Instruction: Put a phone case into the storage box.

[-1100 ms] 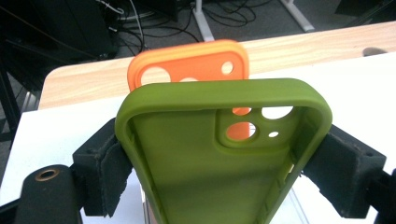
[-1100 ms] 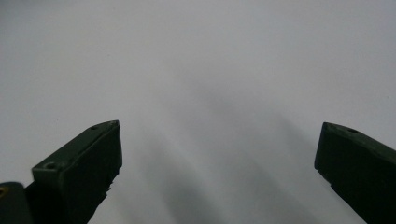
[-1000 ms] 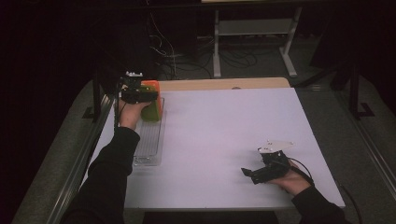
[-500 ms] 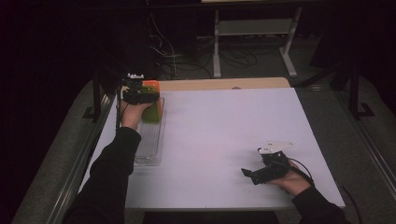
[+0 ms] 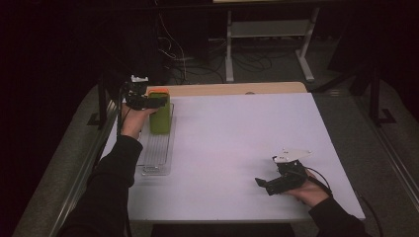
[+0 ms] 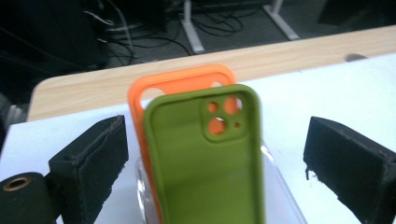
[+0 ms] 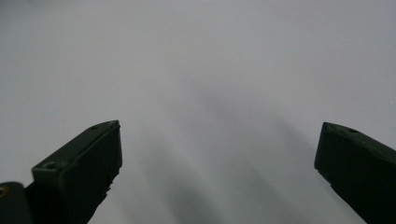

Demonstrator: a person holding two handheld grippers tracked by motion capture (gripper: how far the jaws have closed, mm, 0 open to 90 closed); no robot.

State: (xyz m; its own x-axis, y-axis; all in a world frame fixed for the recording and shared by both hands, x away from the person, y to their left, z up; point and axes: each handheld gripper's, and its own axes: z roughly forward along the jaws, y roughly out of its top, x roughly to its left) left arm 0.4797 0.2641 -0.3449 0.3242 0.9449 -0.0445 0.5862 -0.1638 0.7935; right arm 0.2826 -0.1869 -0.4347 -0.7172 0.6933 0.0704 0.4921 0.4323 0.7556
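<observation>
the white table (image 5: 237,148) takes up most of the high view, bare across its middle and right, which leaves room to lay things out. along its left edge lies a clear slotted tray (image 5: 158,148), long side running away from the person; judging by the ribbed floor, it is a rack made to keep thin things standing on edge.

at the tray's far end 2 phone cases stand upright, one behind the other: a green case (image 6: 210,158) in front and an orange case (image 6: 177,84) just behind it, its rim peeking above and to the left. they stand rather than lie flat, so a gripper can come at them from the sides.

the left gripper (image 5: 148,101) is held at that far end, right at the green case. in the left gripper view its 2 black jaws stand wide apart, one on each side of the green case, touching neither side. this looks like the approach before a pinch on the green case, nearest in the row.

the right gripper (image 5: 269,183) rests low near the table's front right, well apart from the tray. its jaws are spread and hold nothing, with bare table between them; it seems parked out of the way.
</observation>
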